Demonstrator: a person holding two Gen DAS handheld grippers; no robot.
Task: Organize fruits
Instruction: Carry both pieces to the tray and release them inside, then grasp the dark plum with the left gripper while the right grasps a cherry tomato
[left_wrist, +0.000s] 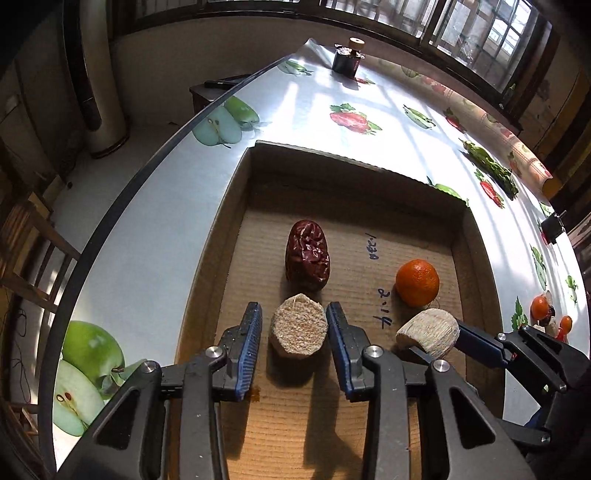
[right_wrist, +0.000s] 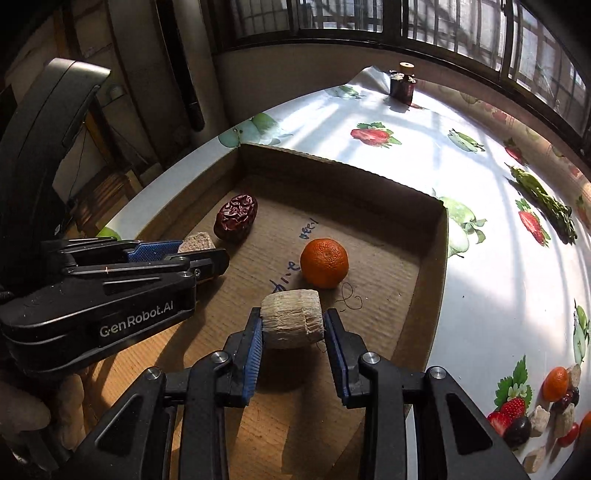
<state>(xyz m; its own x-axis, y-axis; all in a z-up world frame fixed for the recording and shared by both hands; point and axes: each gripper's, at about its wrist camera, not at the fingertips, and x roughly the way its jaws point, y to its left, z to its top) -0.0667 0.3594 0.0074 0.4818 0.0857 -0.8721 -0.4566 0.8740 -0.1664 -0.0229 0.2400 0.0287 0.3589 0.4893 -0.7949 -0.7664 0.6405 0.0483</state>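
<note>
A shallow cardboard box (left_wrist: 225, 206) (right_wrist: 432, 266) lies on the table. In it are a wrinkled red date (left_wrist: 307, 254) (right_wrist: 236, 217), a small orange (left_wrist: 417, 282) (right_wrist: 324, 263) and two pale corn-cob pieces. My left gripper (left_wrist: 294, 325) (right_wrist: 201, 249) is shut on one cob piece (left_wrist: 298, 325) (right_wrist: 196, 242) just in front of the date, low over the box floor. My right gripper (right_wrist: 293, 325) (left_wrist: 430, 341) is shut on the other cob piece (right_wrist: 291, 324) (left_wrist: 428, 332), just in front of the orange.
The table has a white cloth printed with fruit (left_wrist: 354, 118) (right_wrist: 373, 134). A pile of more fruit and cob pieces (right_wrist: 543, 410) (left_wrist: 546, 314) lies at the right. A dark jar with a cork (left_wrist: 349, 55) (right_wrist: 402, 83) stands at the far edge. Green vegetables (right_wrist: 546, 206) lie far right.
</note>
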